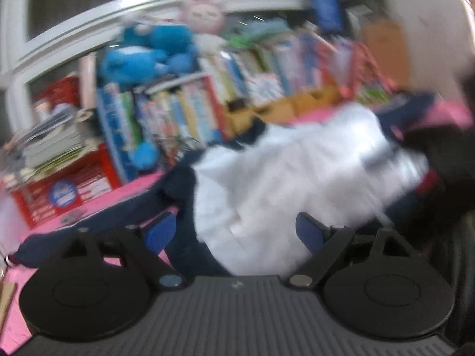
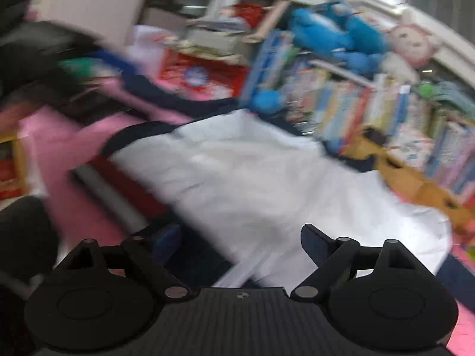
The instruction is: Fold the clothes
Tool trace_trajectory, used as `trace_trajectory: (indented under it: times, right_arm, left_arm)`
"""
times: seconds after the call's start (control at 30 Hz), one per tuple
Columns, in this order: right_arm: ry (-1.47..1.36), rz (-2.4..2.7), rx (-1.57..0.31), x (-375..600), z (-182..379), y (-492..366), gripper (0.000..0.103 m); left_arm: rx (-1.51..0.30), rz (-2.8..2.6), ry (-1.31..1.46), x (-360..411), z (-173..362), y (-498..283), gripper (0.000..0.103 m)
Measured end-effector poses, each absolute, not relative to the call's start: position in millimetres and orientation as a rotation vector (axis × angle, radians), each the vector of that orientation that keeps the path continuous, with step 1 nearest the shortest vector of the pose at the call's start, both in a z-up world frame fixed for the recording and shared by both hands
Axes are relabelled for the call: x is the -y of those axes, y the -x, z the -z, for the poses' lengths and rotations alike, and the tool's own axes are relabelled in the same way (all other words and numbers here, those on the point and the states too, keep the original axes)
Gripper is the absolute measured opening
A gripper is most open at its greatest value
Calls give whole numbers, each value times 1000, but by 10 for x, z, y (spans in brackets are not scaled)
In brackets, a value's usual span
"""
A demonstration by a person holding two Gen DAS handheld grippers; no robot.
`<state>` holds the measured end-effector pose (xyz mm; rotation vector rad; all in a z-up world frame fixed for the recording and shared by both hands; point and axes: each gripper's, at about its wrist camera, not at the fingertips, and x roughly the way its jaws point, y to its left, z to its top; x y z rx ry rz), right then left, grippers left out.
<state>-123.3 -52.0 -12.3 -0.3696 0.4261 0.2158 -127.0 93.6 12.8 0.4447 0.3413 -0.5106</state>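
A white garment with navy sleeves and trim [image 1: 282, 172] lies spread on a pink surface [image 1: 118, 195]. It also shows in the right wrist view [image 2: 252, 178]. My left gripper [image 1: 237, 231] is open, its blue-padded fingers [image 1: 160, 234] standing apart over the garment's near edge, with white and navy cloth between them. My right gripper [image 2: 240, 243] is open too, its fingers [image 2: 314, 243] spread over the white cloth near a navy and red hem [image 2: 127, 187]. Both views are blurred by motion.
A row of books [image 1: 184, 112] and boxes lines the far edge of the pink surface. A blue plush toy [image 1: 148, 53] and a pink plush face [image 1: 204, 14] sit on top. A red box [image 1: 68, 190] stands at the left. An orange cardboard holder [image 2: 409, 178] lies beside the garment.
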Motion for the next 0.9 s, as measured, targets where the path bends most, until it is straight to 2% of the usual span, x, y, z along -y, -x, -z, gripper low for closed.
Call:
trace_trajectory:
  times: [0.2,0.37,0.47,0.7,0.9]
  right_arm:
    - [289,-154,-450,746,65,1068,86]
    - [263,-171,-480,811,131,1071,86]
    - [246,-207,-476,800,123,1154,86]
    - [252,-487,-473,524,40,1434,91]
    - [328,-386,-442,247,118,1331,91]
  left_arm:
    - [-399,541,-675,-893,175,1446,89]
    - [-424,529,-682,-928,150,1336,89]
    - [-391,499,-742,-862,163,1296,96]
    - [-350,415,-657,-837,26,1063,96]
    - [-322,392,-598,-809,-64,971,96]
